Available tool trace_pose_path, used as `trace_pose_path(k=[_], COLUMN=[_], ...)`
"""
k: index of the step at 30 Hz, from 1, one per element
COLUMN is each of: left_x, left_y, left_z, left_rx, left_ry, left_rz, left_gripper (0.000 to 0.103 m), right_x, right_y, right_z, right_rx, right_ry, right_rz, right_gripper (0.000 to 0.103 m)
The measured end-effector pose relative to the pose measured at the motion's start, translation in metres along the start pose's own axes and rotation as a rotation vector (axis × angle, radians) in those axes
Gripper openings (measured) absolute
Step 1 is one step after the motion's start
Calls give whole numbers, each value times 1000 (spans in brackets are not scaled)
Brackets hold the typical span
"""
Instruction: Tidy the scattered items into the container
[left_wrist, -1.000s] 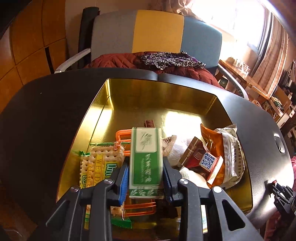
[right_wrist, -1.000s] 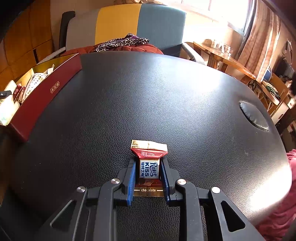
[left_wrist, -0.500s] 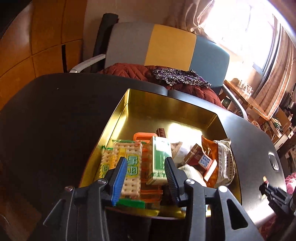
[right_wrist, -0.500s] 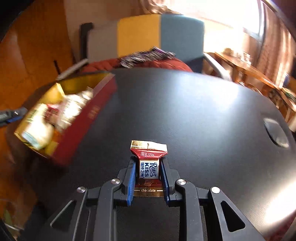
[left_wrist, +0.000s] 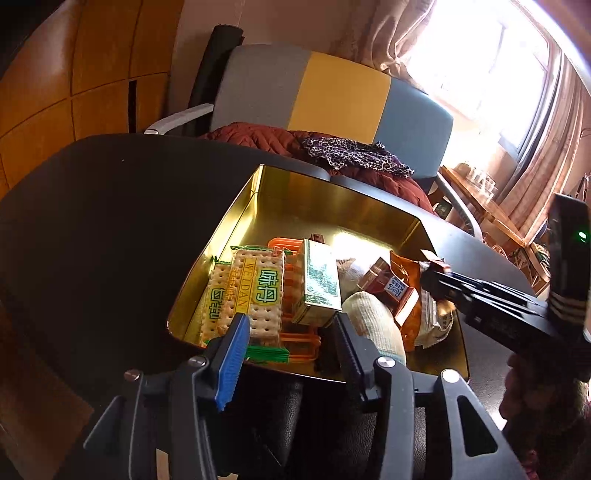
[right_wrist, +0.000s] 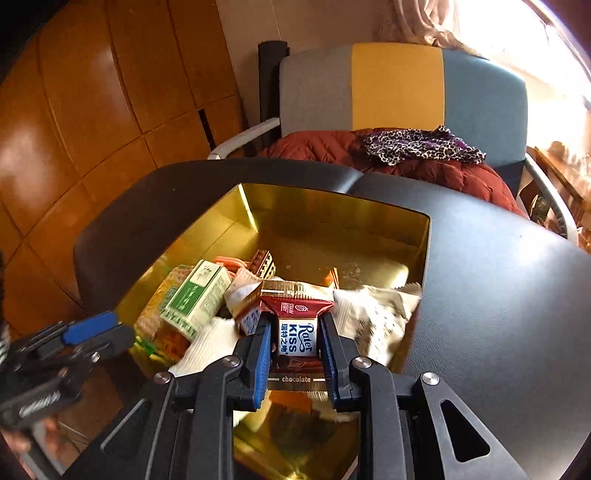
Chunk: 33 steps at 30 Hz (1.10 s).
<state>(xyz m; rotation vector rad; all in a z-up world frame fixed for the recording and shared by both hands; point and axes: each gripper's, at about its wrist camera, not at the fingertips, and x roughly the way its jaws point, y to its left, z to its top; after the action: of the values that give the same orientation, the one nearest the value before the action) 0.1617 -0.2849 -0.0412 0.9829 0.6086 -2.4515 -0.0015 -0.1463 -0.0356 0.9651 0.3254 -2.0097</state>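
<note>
The left gripper (left_wrist: 288, 354) has let go of the green box (left_wrist: 319, 286), now in the gold tin (left_wrist: 236, 221) beyond its spread fingers, while the right gripper (right_wrist: 293, 354) has carried its clamped chocolate (right_wrist: 297, 336) over the tin, ready to drop.

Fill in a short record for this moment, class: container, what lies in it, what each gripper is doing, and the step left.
container: gold tin on black table
contents: crackers, green box, orange clip, snack packets
left gripper: open, empty, at the tin's near rim
right gripper: shut on chocolate, over the tin
step left: probably release the chocolate into the tin
</note>
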Motion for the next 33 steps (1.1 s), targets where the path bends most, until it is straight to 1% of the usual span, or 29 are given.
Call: trace_pose_path(k=[2,5,10,11,15,20,22,24,25,27,30,32,33], left_x=[0,1,-1,-2,-7,-15,-18,-20,-21,-27,-35,-38,-39], left_y=[2,4,4,3,-6,-20,-26,-32,-35,-41,-43,-43,-43], left_z=[0,0,1,1,0,0,0,0,1,1,2,2,1], left_rx=[-4,-3,-11,-7,21,64,75,83,86,86,60,42,38], left_ry=[0,-3,-9,-13,-26,-47,-53,-57,-61,-82,-105,-105,-105], left_rz=[1,9,19,25,64,137,168,208,231,253,251,265,274], left_gripper=[50,51,57,58,61,61,61,62,62,62,62,62,62], right_x=[12,12,12,12,5,-9,-14,-21,-25,-33,-42,-47,-49], right_y=[8,5,1,1,0,4,8,12,14,17,21,23,24], right_z=[8,9,11,12,9,0,-3,-7,-9,-11,-13,-13,-14], right_rx=[0,12,31,35,43,37,21,17,19,24,36,46,49], right_ry=[12,12,12,11,-2,-29,-38,-56,-67,-90,-118,-128,-132], right_rz=[8,10,13,14,14,-28,-65,-106,-129,-171,-214,-225,-222], right_gripper=[25,26,32,34,36,42,46,59,62,75,84,88,89])
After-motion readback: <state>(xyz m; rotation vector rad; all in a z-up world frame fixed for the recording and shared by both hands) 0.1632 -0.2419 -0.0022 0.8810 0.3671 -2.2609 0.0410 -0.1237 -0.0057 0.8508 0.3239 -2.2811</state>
